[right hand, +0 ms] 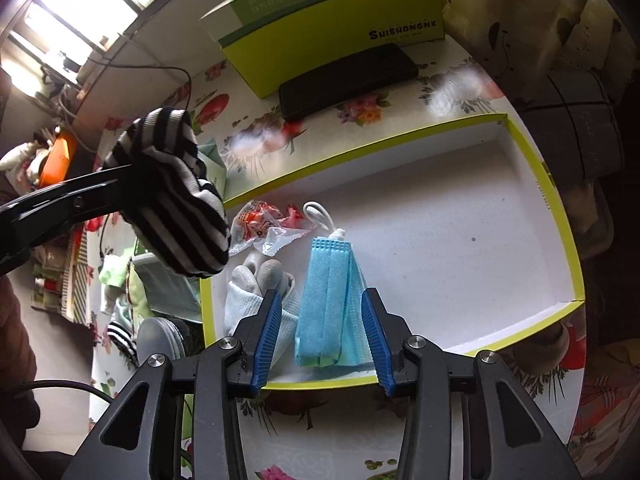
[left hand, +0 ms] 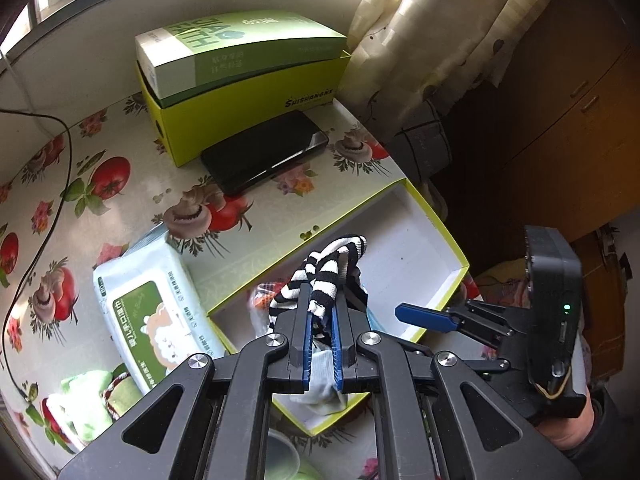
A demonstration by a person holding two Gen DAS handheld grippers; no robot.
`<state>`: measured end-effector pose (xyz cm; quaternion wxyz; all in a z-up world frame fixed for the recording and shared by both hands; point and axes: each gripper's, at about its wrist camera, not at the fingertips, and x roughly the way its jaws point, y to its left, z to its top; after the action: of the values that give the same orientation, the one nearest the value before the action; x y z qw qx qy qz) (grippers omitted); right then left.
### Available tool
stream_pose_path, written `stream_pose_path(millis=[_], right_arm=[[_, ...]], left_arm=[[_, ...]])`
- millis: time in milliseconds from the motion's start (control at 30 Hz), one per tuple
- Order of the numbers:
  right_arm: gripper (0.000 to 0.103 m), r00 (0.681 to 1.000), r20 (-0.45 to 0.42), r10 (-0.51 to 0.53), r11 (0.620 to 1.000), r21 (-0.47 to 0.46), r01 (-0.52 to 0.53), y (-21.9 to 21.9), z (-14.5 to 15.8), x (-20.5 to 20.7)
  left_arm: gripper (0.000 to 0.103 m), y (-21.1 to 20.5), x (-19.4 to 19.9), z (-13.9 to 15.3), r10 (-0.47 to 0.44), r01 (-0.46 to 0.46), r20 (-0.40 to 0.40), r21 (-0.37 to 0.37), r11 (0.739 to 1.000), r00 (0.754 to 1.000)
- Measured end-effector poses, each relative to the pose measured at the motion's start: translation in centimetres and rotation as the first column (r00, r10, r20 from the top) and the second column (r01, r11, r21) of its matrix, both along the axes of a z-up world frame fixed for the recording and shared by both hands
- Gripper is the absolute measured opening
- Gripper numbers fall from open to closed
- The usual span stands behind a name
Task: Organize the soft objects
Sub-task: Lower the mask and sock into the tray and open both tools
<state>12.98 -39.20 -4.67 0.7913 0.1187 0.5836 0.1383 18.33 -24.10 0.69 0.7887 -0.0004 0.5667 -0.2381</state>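
Note:
My left gripper (left hand: 322,300) is shut on a black-and-white striped sock (left hand: 326,276) and holds it above the left end of the open lime-rimmed white box (left hand: 420,240). In the right wrist view the sock (right hand: 176,196) hangs at the left, over the box's (right hand: 560,240) left rim. My right gripper (right hand: 322,304) is open, its fingers either side of a folded blue face mask (right hand: 328,296) lying in the box. A grey-white glove (right hand: 252,296) and a red-printed clear wrapper (right hand: 264,228) also lie in the box.
A lime carton (left hand: 248,96) with a green-white box on top stands at the back, a black phone (left hand: 264,152) in front of it. A wet-wipes pack (left hand: 160,312) and green cloth (left hand: 88,400) lie left. A curtain (left hand: 440,40) hangs at right; another striped sock (right hand: 120,336) lies outside the box.

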Motion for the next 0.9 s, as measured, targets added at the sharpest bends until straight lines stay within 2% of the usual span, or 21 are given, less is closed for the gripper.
stream_pose_path(millis=[300, 467, 500, 633, 900], right_arm=[[0.041, 0.999, -0.004, -0.047, 0.999, 0.005, 0.047, -2.0, -0.1, -0.9], [0.041, 0.999, -0.002, -0.051, 0.999, 0.001, 0.051, -2.1, 0.0, -1.0], [0.041, 0.999, -0.001, -0.052, 0.999, -0.001, 0.052, -2.1, 0.1, -1.0], [0.041, 0.998, 0.007, -0.059, 0.998, -0.006, 0.059, -2.2, 0.6, -1.2], [0.041, 0.998, 0.028, -0.055, 0.996, -0.071, 0.057, -1.8, 3.1, -1.2]], left_arm=[[0.008, -2.9, 1.8, -4.0, -0.040, 0.043, -0.085, 0.037, 0.998, 0.996], [0.029, -3.5, 2.4, -6.0, -0.037, 0.046, -0.129, 0.068, 0.997, 0.991], [0.031, -3.4, 2.4, -6.1, -0.030, 0.039, -0.129, 0.073, 0.997, 0.991], [0.040, -2.9, 2.2, -5.3, -0.008, 0.015, -0.107, 0.064, 0.998, 0.994], [0.040, -1.0, 0.6, -2.4, 0.018, -0.016, -0.075, 0.033, 0.999, 0.997]])
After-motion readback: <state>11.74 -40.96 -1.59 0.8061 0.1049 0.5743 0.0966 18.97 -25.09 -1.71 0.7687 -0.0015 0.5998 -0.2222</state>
